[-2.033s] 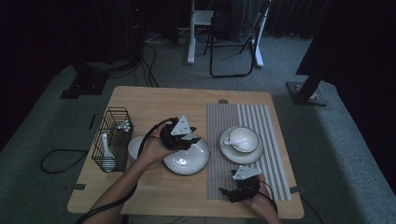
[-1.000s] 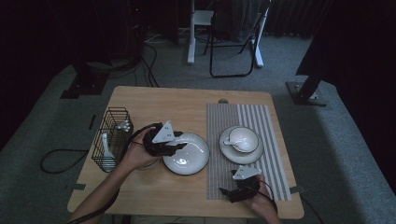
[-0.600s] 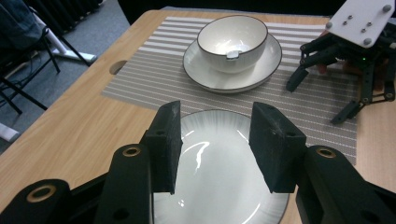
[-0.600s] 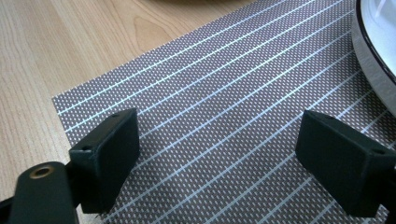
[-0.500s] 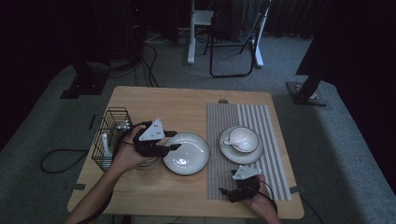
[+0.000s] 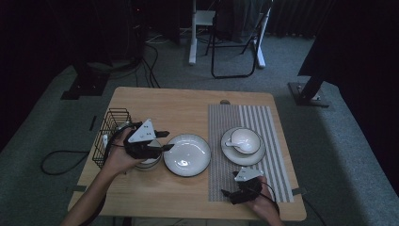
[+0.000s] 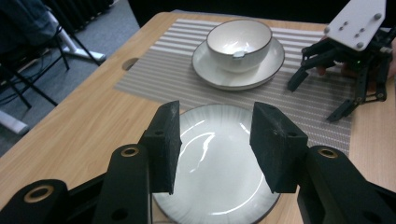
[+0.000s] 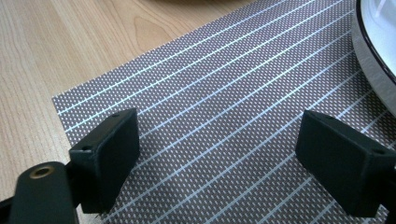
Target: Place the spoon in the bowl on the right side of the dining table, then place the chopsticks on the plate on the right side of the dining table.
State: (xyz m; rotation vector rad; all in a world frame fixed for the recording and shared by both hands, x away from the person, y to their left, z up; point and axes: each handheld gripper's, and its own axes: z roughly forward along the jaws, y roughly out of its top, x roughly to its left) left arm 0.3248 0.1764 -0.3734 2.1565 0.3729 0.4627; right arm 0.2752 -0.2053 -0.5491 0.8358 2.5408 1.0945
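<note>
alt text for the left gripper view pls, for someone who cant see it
Two open black jaws of the left gripper rise from below with nothing between them, over a white plate on a wooden table. Beyond, a bowl sits on a saucer on a striped placemat, beside the right gripper.

No readable text, label, brand, number or sign found on plates, bowl, placemat, basket, tabletop or claws; surfaces left unmarked throughout.
</note>
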